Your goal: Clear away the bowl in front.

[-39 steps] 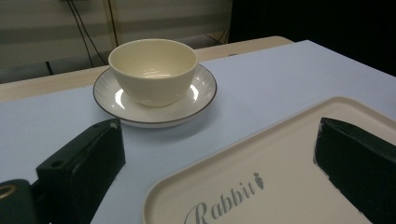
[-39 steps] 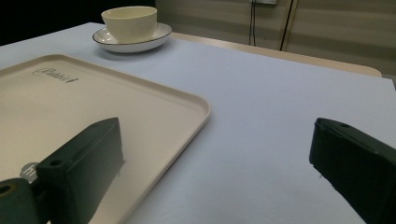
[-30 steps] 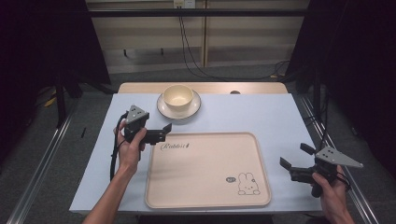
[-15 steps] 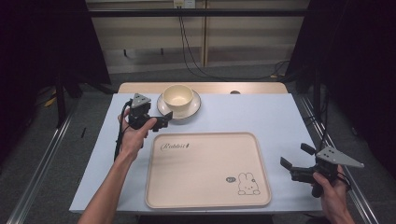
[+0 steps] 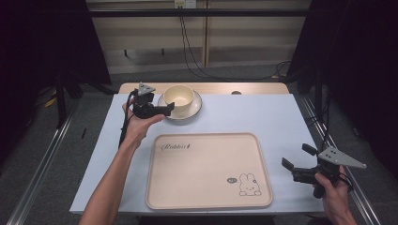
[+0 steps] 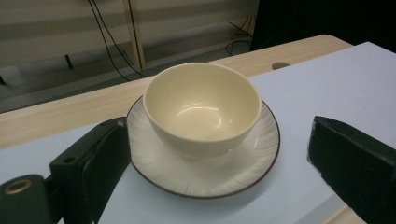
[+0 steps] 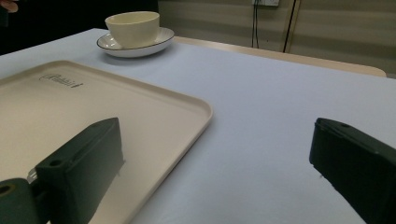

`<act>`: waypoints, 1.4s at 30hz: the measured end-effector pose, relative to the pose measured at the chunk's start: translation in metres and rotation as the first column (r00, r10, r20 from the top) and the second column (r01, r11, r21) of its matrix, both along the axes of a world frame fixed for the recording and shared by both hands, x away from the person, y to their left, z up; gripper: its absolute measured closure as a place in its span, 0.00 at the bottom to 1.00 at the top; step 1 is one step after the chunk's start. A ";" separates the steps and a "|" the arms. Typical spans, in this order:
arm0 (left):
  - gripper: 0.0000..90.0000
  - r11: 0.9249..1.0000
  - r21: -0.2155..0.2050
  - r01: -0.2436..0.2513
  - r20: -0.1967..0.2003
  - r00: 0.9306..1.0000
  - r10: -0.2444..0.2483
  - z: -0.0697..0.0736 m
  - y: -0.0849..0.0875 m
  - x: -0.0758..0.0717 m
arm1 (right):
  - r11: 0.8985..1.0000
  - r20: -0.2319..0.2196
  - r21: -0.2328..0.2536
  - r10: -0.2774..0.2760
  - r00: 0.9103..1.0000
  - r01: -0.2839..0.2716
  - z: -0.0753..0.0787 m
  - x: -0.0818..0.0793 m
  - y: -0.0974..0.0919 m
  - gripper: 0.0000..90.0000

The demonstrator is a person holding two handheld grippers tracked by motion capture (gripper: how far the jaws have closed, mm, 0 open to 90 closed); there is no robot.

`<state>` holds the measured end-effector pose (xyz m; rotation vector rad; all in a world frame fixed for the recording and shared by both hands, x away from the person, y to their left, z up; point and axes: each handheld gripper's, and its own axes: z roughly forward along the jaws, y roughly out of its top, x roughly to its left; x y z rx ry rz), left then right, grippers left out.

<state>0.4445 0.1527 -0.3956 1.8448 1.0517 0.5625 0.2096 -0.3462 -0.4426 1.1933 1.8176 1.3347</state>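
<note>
In the upper left of the high view, the person's left forearm stretches diagonally up from the bottom edge, its hand holding the left gripper [image 5: 162, 108] with jaws spread wide, just beside the saucer [image 5: 195, 107]. The cream bowl [image 5: 179, 96] sits on that saucer (seen between the two jaws in the left gripper view, not touched). At the lower right, the right gripper [image 5: 296, 159] is held low beside the tray [image 5: 206, 201], jaws apart and holding nothing.
</note>
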 end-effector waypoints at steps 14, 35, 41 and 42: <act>0.14 0.998 0.037 -0.054 -0.052 0.997 0.056 -0.009 -0.010 0.040 | 1.000 0.001 0.002 0.002 1.000 -0.002 0.000 0.000 0.000 0.03; 0.23 0.987 0.099 -0.125 -0.221 0.965 0.144 -0.046 -0.024 0.085 | 1.000 -0.003 0.004 0.014 1.000 -0.014 -0.002 0.001 0.000 0.03; 0.30 0.982 0.136 -0.131 -0.292 0.942 0.166 -0.055 -0.031 0.093 | 1.000 -0.002 0.000 0.005 1.000 -0.005 -0.002 0.001 -0.001 0.02; 0.32 0.982 0.139 -0.126 -0.298 0.940 0.163 -0.056 -0.031 0.093 | 1.000 -0.001 0.000 0.005 1.000 -0.005 -0.002 0.002 -0.001 0.02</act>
